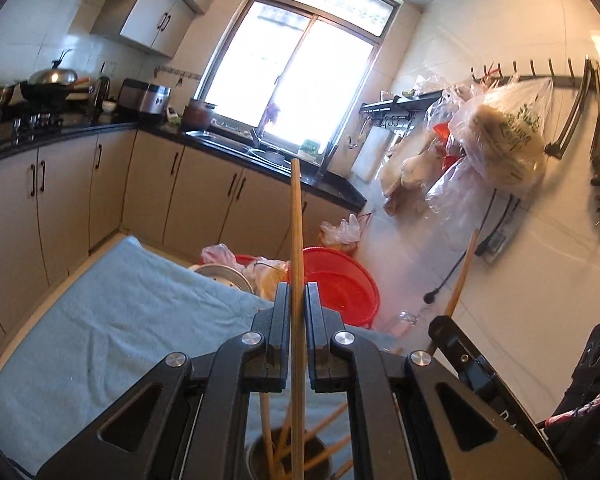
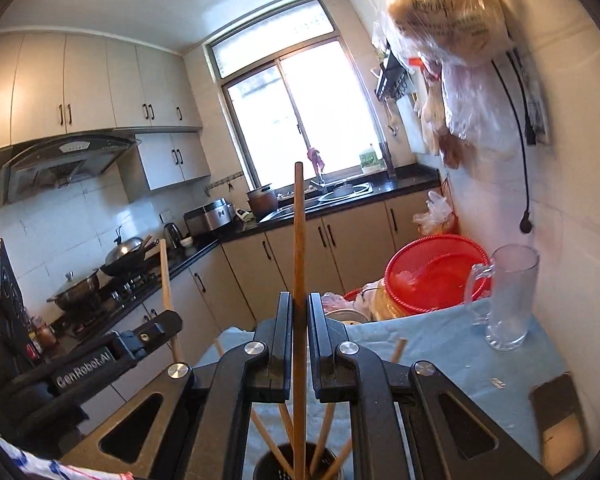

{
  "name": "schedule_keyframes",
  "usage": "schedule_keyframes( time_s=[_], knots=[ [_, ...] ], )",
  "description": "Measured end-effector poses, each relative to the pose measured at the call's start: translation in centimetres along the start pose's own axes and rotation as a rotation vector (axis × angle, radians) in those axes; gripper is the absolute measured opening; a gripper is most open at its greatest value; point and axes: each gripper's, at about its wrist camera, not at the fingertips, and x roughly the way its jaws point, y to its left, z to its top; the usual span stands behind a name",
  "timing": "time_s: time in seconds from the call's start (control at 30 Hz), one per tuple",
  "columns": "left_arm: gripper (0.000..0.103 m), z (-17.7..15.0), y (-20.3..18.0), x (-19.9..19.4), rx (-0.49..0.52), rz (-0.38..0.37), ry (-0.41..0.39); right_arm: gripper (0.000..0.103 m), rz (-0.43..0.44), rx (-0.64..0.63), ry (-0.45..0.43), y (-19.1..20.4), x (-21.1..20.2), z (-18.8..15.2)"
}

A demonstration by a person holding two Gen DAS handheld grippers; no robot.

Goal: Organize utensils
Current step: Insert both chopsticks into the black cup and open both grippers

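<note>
Kitchen premises: black counters, beige cabinets, a bright window over the sink, and a work table under a blue cloth (image 1: 112, 320).

Left wrist view: the left gripper (image 1: 298, 296) is clamped on one wooden chopstick (image 1: 296, 220), which stands upright between the pads. Directly below sits a metal utensil holder (image 1: 260, 460) with several more chopsticks leaning in it. A red basin (image 1: 340, 280) lies beyond the cloth's far edge. At right, the right gripper (image 1: 444, 326) carries its own stick (image 1: 462, 272).

Right wrist view: the right gripper (image 2: 300, 300) is likewise clamped on a single upright chopstick (image 2: 299, 220), above the dark holder (image 2: 268, 464). A glass mug (image 2: 508, 296) stands on the cloth near the wall. The left gripper (image 2: 164, 320) shows at left with its stick.

Assessment: each stick appears lifted clear of the holder. Recommend keeping both sticks vertical, holding the grippers apart to avoid crossing, and moving slowly near the glass mug, which would tip easily.
</note>
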Motion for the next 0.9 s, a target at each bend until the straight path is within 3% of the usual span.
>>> schedule_keyframes(
  time_s=[0.3, 0.77, 0.9],
  knots=[
    [0.006, -2.0, 0.6, 3.1, -0.001, 0.018, 0.023, 0.008, -0.010, -0.027, 0.021, -0.5, 1.8, -2.0],
    [0.006, -3.9, 1.5, 2.1, 0.019, 0.071, 0.036, 0.010, -0.036, -0.036, 0.072, -0.7, 1.2, -3.9],
    [0.007, -3.9, 1.5, 0.3, 0.013, 0.074, 0.023, 0.040, -0.037, -0.027, 0.063, -0.6, 0.2, -3.6]
  ],
)
